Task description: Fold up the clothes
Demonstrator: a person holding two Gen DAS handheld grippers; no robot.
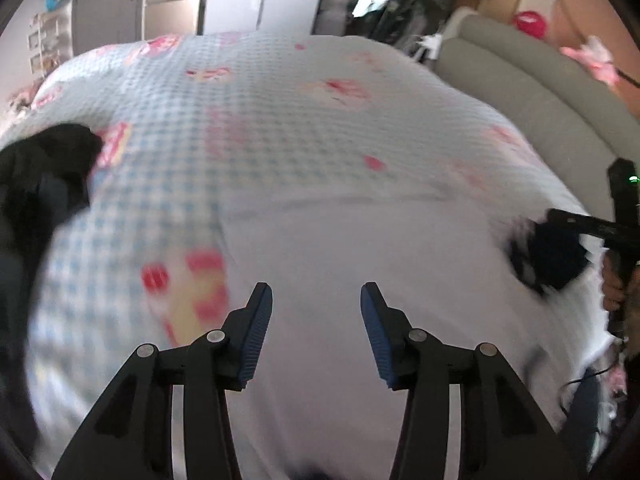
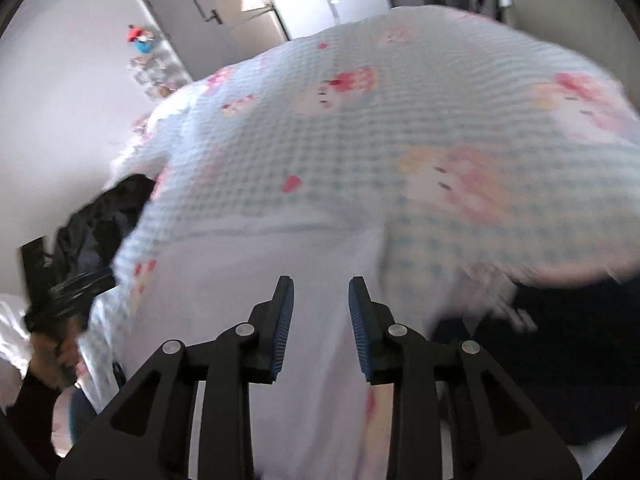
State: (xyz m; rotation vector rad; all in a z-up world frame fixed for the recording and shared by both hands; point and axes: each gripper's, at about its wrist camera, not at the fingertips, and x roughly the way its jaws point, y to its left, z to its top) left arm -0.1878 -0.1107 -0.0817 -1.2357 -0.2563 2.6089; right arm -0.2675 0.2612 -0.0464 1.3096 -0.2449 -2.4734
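A plain white garment [image 1: 352, 264] lies spread on the bed, over a blue-checked bedcover with pink cartoon prints [image 1: 256, 92]. My left gripper [image 1: 316, 300] is open and empty, hovering over the white cloth. My right gripper [image 2: 320, 292] is open and empty above the same white garment [image 2: 280, 276]. A dark navy garment [image 2: 560, 360] lies at the right in the right wrist view. In the left wrist view the right gripper [image 1: 560, 220] shows at the right edge beside a dark cloth [image 1: 552, 256]. Both views are motion-blurred.
A black clothes pile [image 1: 44, 176] sits at the bed's left side, also in the right wrist view [image 2: 108, 216]. A grey padded headboard [image 1: 532, 92] borders the bed on the right. A door [image 2: 188, 12] and wall lie beyond the bed.
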